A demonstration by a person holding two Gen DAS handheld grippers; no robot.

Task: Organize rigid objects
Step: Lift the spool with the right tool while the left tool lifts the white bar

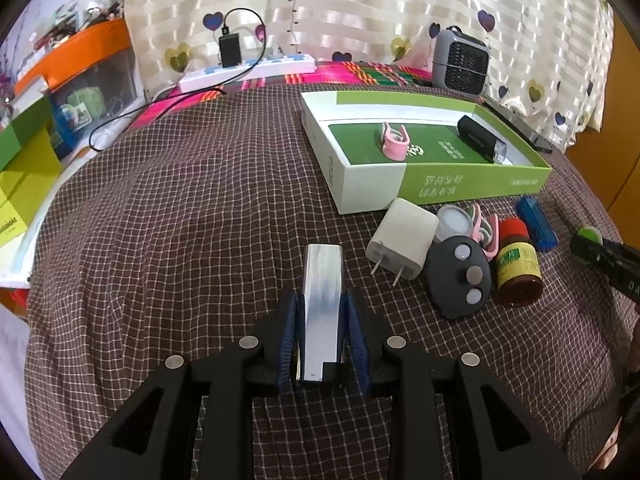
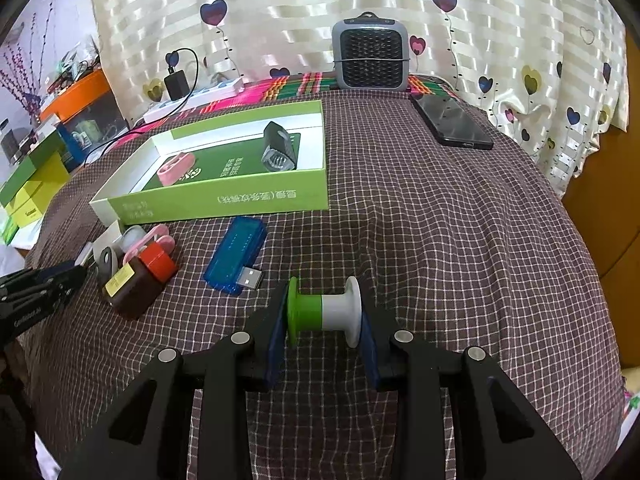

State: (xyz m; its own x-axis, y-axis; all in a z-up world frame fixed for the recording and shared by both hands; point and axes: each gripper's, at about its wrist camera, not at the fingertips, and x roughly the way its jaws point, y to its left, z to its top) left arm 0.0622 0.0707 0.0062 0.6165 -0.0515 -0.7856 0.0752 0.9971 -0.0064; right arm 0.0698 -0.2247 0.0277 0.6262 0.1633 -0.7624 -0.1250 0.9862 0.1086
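Note:
My left gripper (image 1: pixel 323 304) is shut on a silver metal block (image 1: pixel 323 300), held low over the checked cloth. My right gripper (image 2: pixel 324 312) is shut on a green and white spool (image 2: pixel 325 312). An open green box (image 1: pixel 472 184) holds a pink clip (image 1: pixel 394 140) and a black device (image 1: pixel 480 138); it also shows in the right wrist view (image 2: pixel 224 200). In front of the box lie a white charger (image 1: pixel 402 238), a black key fob (image 1: pixel 460 274), a brown bottle with a red cap (image 1: pixel 518 266) and a blue USB stick (image 2: pixel 236 258).
A grey fan heater (image 2: pixel 370 56) stands at the back. A black phone (image 2: pixel 452 120) lies right of the box. A white power strip (image 1: pixel 248 70) with a black adapter sits at the back left. An orange-lidded bin (image 1: pixel 80 68) and green boxes (image 1: pixel 24 160) stand left of the table.

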